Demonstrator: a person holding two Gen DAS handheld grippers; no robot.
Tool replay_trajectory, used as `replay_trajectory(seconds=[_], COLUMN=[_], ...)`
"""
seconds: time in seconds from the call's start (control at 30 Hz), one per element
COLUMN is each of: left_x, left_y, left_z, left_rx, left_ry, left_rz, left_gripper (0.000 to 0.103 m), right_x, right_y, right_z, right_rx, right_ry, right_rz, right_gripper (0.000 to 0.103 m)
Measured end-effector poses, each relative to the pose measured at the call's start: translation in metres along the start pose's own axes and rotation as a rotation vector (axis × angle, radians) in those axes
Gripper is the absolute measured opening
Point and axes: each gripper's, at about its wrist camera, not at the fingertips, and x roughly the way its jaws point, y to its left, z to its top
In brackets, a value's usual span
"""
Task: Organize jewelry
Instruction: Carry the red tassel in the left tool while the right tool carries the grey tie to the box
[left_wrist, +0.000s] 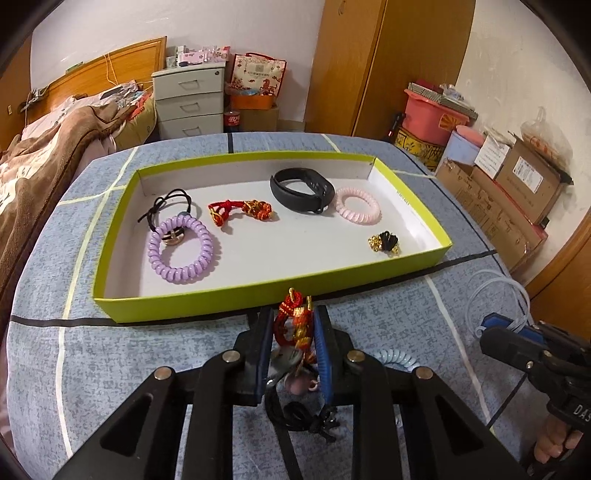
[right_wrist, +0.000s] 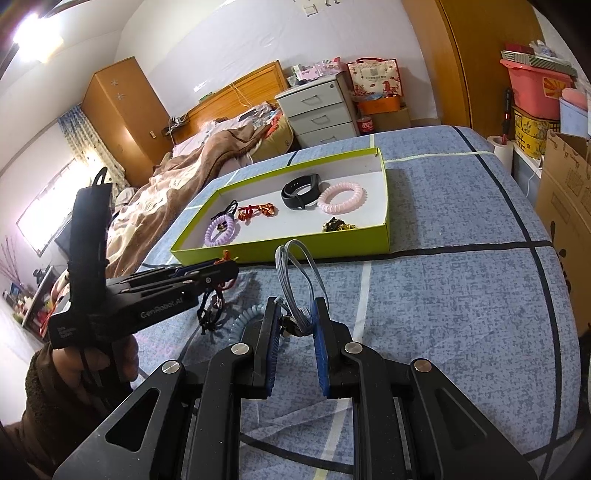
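Your left tool has its pads pressed on the red-and-gold knotted cord charm, just short of the lime-green cardboard tray; tray lies straight ahead, long axis crosswise. Your right tool, farther from the tray, pinches a grey looped cord.

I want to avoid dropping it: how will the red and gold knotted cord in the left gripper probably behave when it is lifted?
The red and gold knotted cord is probably floppy: its loops bunch unevenly between the left gripper pads. It looks light, being only thread. Loose ends may snag the black hair tie lying just below it.
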Motion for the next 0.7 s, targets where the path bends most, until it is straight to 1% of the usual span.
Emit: replay_trajectory(seconds=[0.37,0.43,0.57,0.7], left_x=[-0.021,-0.024,-0.032,-0.038], left_y=[0.008,0.011,0.016,0.020], left_z=[0.003,0.003,0.004,0.004], left_rx=[-0.010,-0.020,-0.046,-0.051], left_ry=[-0.044,-0.054,-0.074,-0.091], left_rz=[0.002,0.002,-0.017,-0.008], left_gripper=[0.022,0.020,0.020,0.020], right_x=[-0.007,-0.007,-0.008,-0.008], right_y=[0.009,0.010,0.013,0.015], right_z=[0.007,0.007,0.008,0.008], right_rx=[-0.014,-0.016,-0.019,-0.024], right_ry=[-0.023,-0.024,-0.027,-0.032], right_rz=[-0.009,-0.011,-0.014,-0.014], right_gripper=[0.018,0.018,0.018,0.018])
